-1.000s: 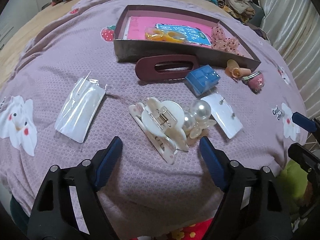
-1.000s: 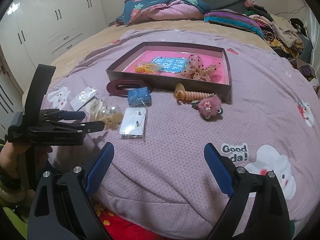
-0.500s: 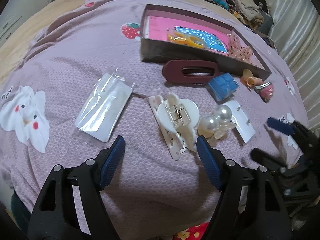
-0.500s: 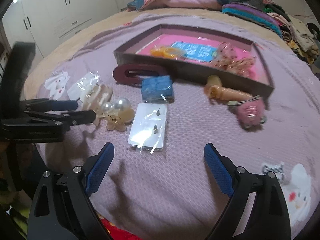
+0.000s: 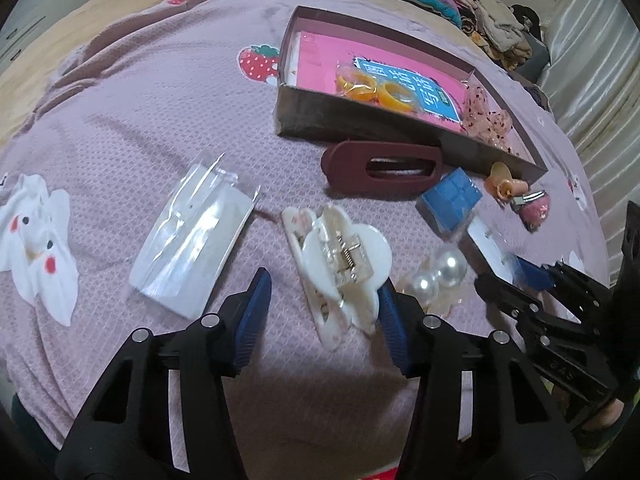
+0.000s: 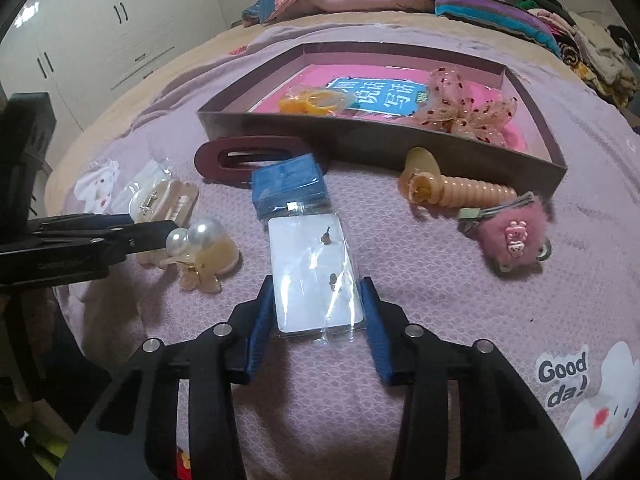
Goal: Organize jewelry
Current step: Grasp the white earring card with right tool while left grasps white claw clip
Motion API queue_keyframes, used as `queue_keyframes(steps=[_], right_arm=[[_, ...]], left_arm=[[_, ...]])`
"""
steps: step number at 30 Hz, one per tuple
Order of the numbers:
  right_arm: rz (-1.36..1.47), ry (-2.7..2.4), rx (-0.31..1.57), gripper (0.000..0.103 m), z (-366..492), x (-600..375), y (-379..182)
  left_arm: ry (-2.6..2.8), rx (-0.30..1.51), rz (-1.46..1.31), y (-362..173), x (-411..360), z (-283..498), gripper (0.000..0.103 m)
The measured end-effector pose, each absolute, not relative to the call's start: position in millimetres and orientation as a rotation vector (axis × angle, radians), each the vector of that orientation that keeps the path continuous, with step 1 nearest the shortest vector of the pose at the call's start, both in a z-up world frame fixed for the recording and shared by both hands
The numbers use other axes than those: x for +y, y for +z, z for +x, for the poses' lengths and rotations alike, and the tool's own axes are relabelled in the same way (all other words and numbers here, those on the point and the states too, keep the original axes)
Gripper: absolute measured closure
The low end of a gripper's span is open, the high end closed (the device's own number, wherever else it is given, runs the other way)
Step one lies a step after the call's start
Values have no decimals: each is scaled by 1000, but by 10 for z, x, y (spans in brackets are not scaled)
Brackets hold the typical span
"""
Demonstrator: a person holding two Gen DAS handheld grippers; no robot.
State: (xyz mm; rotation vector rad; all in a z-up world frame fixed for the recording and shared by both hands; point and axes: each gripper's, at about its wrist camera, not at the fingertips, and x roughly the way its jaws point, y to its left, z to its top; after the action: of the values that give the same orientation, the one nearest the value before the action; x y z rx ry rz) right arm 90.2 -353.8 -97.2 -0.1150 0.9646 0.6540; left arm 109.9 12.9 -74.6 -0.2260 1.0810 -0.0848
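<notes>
In the left wrist view a white claw clip (image 5: 340, 268) lies on the mauve bedspread between the fingers of my left gripper (image 5: 325, 320). Its jaws are closing: the right pad (image 5: 394, 328) meets the clip's rim, while the left pad (image 5: 256, 312) stands apart. In the right wrist view my right gripper (image 6: 316, 320) is closing on an earring card in a clear sleeve (image 6: 312, 276), and both pads touch its long edges. A brown open box (image 6: 360, 140) holds orange rings (image 6: 316, 100) and a dotted bow (image 6: 460, 112).
Loose on the bedspread are a maroon oval clip (image 5: 384, 164), a blue packet (image 5: 450, 200), a pearl clip (image 5: 440, 276), a clear flat bag (image 5: 192, 240), a peach spiral tie (image 6: 460, 194) and a pink fuzzy clip (image 6: 512, 232). Folded clothes are piled behind the box.
Both pairs of jaws have narrowed. The right gripper came forward and down until the earring card sat between its pads. The left gripper closed in around the white claw clip.
</notes>
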Motion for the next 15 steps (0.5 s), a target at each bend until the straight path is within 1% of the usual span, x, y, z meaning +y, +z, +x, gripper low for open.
queue_keyframes(steps=[1,3,5,15], right_arm=[[-113,652,963,63,916,-3549,-959],[-109,650,959,63,906,-3573,-936],[-96,651,955,63,884,-3627,-896],[-45,656,904,63,775,-3878,-609]], left_arm=[[-86,1081,-222,-745,118,1118,66],[-91,1079,-212,-742,91,1161,71],[-88,1083,-201,-755,82,1194,74],[-154,1065,-254,-559,156,1104,78]])
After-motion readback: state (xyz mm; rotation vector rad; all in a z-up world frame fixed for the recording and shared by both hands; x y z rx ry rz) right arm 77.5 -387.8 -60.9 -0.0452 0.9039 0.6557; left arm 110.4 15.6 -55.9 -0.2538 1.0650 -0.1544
